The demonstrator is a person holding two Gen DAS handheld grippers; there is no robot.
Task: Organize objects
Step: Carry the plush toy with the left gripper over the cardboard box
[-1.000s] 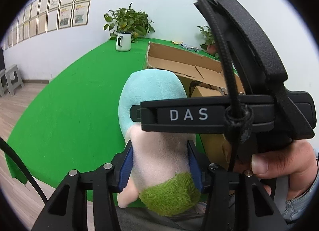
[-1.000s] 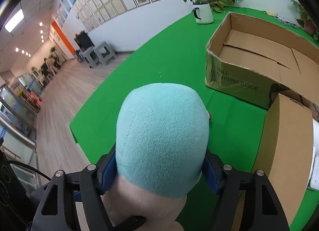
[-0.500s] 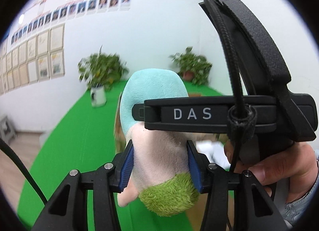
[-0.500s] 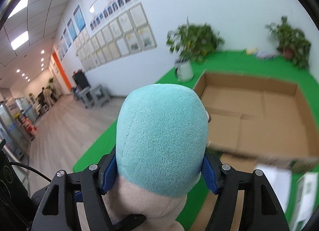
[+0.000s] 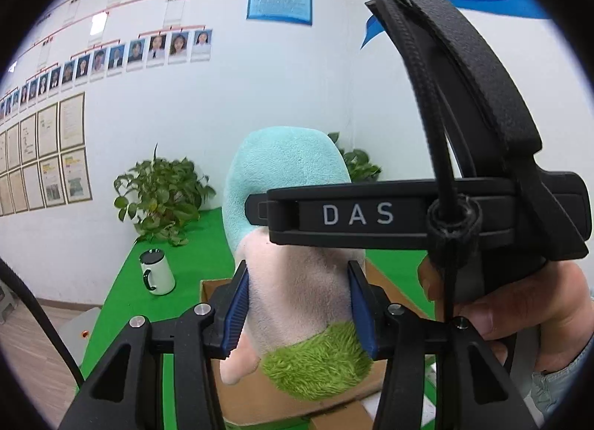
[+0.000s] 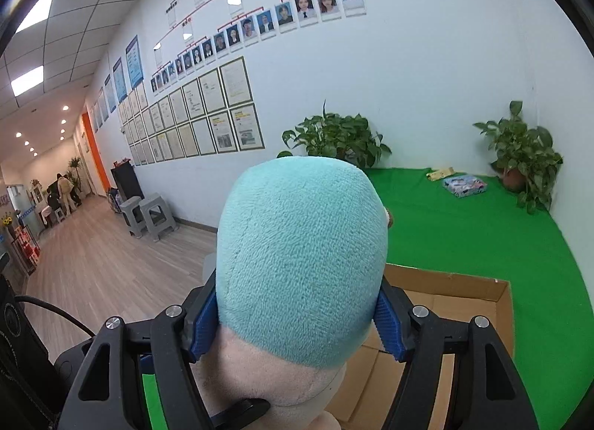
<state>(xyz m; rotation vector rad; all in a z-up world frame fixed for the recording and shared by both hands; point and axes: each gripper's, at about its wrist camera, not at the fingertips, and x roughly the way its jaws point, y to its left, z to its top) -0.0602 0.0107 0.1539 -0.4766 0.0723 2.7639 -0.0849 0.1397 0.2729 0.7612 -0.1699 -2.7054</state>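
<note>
Plush toy (image 5: 297,281) held aloft by both grippers.
Left gripper (image 5: 297,313) fingers clamp its pink body; right gripper (image 6: 297,322) fingers clamp its teal head, above the cardboard box (image 6: 456,304).

The soft plush toy with the teal head and pale pink body (image 6: 300,266) is blocking the near wall of the open brown cardboard box (image 6: 464,304) in the right wrist view, and the picture's lower edge is cutting off its body. In the left wrist view the black "DAS" tongs (image 5: 371,215) are covering the toy's middle and the far potted green plant (image 5: 358,166). The small packets on the green desk (image 6: 464,185) are staying too small to identify.
</note>
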